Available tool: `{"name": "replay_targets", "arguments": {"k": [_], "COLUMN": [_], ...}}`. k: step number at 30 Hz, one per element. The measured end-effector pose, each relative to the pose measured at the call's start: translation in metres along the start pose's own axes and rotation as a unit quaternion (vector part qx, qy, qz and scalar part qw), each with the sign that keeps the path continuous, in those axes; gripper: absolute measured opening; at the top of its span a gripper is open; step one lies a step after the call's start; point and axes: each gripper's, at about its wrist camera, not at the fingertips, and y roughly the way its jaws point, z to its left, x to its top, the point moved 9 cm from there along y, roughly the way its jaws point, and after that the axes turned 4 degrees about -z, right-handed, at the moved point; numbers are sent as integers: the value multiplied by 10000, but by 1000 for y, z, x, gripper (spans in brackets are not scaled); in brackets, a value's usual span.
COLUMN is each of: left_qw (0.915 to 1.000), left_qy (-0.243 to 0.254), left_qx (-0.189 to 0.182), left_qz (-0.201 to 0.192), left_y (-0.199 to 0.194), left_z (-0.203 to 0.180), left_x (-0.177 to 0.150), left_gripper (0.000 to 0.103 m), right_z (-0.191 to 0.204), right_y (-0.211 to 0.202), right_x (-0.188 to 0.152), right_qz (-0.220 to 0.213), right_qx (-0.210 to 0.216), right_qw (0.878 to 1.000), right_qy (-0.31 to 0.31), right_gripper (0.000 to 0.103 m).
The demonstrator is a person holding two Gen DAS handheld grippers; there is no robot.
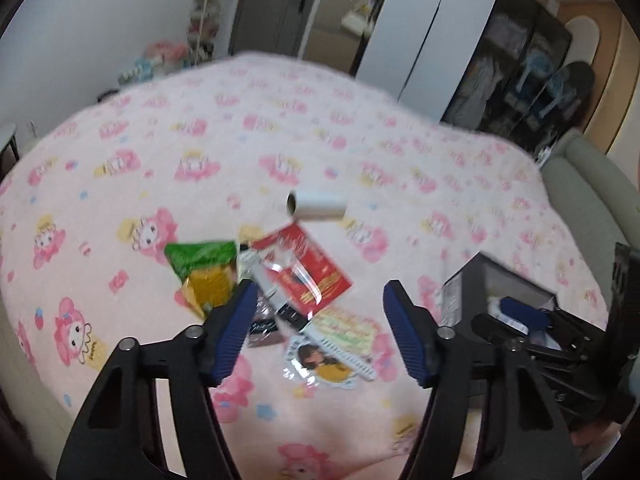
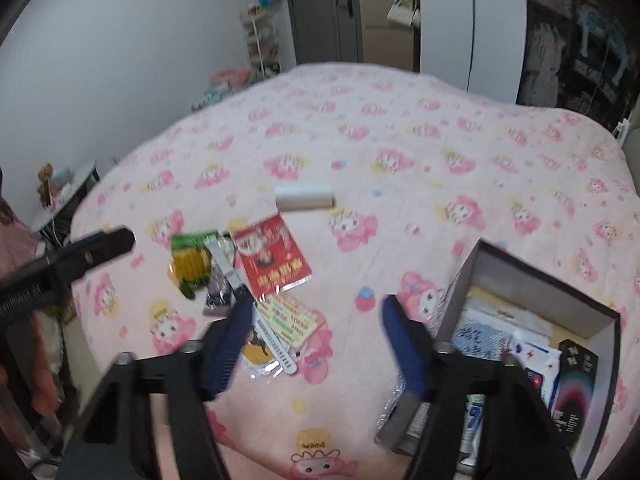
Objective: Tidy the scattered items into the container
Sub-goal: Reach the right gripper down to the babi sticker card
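While your left gripper (image 1: 316, 336) and right gripper (image 2: 316, 340) hover part-open and empty over the bed (image 2: 400, 152), the box (image 2: 532, 276) sits at its right edge; the scattered packets (image 2: 272, 264) lie left of it, the white roll (image 2: 304, 199) beyond.

Your bed cover (image 2: 400, 120) is soft, fuzzy pink cloth. The red packet (image 2: 272, 256) and the green packet (image 2: 192, 258) look like shiny plastic, and the white roll (image 2: 304, 199) looks like smooth matt paper. Your box (image 2: 516, 272) is dull cardboard, and the claw pads (image 1: 236, 330) are ridged blue rubber.
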Motion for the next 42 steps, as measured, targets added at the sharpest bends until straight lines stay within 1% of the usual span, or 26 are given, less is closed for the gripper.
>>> {"name": "replay_targets", "arguments": {"k": [2, 5, 7, 11, 14, 17, 21, 24, 26, 27, 29, 31, 32, 33, 35, 36, 37, 39, 41, 42], "left_qw": [9992, 9948, 9916, 9871, 9860, 9840, 9831, 9843, 9836, 9817, 9781, 9775, 9765, 9750, 9676, 9660, 9676, 9749, 9792, 9799], "left_qy": [130, 221, 245, 297, 307, 289, 446, 524, 517, 533, 423, 362, 377, 405, 389, 454, 534, 585, 321, 166], "left_qx": [-41, -89, -97, -77, 0, 23, 81, 293, 286, 211, -110, -202, -321, -476, -997, -1146, -1131, -797, -609, -575], "left_qz": [388, 988, 1264, 1570, 1641, 1757, 1775, 1662, 1703, 1813, 2034, 2068, 2096, 2131, 2286, 2271, 2192, 1995, 1911, 1905], "left_y": [22, 60, 80, 111, 131, 146, 147, 145, 146, 149, 156, 156, 154, 150, 142, 138, 135, 135, 139, 142], "left_z": [8, 14, 17, 20, 23, 24, 17, 21, 22, 20, 13, 10, 7, 2, -11, -16, -17, -7, 7, 12], "left_x": [-15, -49, -69, -93, -95, -101, -105, -102, -103, -106, -114, -119, -121, -123, -129, -130, -128, -120, -115, -114], "left_gripper": [53, 40, 40, 40, 40, 40, 40, 40, 41, 41, 41, 41, 41, 41, 41, 41, 41, 41, 40, 40], "right_z": [0, 0, 1, 5, 6, 13, 17, 18, 18, 18, 15, 11, 11, 13, 15, 14, 13, 9, 2, -2], "right_y": [24, 57, 69, 90, 102, 109, 117, 118, 118, 118, 120, 123, 123, 121, 115, 112, 109, 108, 112, 113], "right_x": [-14, -38, -51, -79, -98, -108, -111, -111, -109, -107, -106, -106, -105, -104, -100, -97, -94, -90, -92, -94], "right_qz": [297, 775, 1012, 1447, 1777, 1955, 2140, 2191, 2213, 2229, 2243, 2252, 2226, 2166, 2011, 1937, 1876, 1819, 1858, 1878], "right_qx": [44, 149, 220, 491, 655, 833, 852, 981, 1065, 1102, 1093, 1065, 1038, 1004, 916, 861, 814, 805, 829, 841], "right_qw": [9995, 9969, 9946, 9882, 9818, 9771, 9731, 9706, 9690, 9682, 9677, 9675, 9684, 9703, 9749, 9769, 9785, 9794, 9779, 9771], "right_qy": [7, 56, 61, 68, 115, 56, 83, 193, 259, 291, 360, 431, 424, 378, 281, 268, 268, 352, 476, 538], "right_gripper": [35, 35, 35, 35, 35, 35, 35, 35, 35, 36, 36, 36, 36, 36, 36, 36, 36, 36, 36, 38]}}
